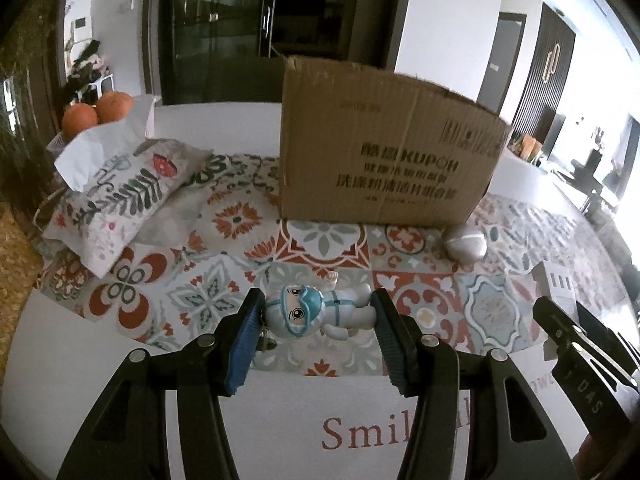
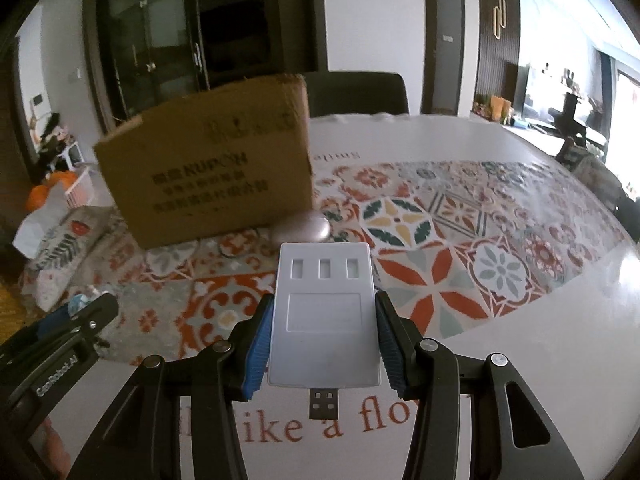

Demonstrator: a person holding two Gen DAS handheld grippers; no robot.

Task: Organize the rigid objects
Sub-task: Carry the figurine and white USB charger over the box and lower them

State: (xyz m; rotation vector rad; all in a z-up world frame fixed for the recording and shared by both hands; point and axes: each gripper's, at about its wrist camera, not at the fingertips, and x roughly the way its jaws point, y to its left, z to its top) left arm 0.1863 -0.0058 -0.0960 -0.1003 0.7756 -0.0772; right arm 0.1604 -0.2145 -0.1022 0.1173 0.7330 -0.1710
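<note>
Left wrist view is showing the left hand-held gripper (image 1: 316, 312) spread around the figurine (image 1: 316, 312), the right hand-held gripper (image 2: 324, 320) pinching the hub (image 2: 325, 316), the ball (image 1: 466, 242) lying outside the box (image 1: 384, 148): barely begun.

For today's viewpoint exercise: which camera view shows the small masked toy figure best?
The left wrist view: the toy figure lies whole between the left gripper's open fingers. The right wrist view shows only a blurred sliver of it behind that gripper.

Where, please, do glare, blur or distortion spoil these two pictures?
Left wrist view: window light blows out the right edge; the cardboard box bows under fisheye distortion. Right wrist view: glare sheens the tablecloth at right; the box print is blurred, the white USB hub sharp.
</note>
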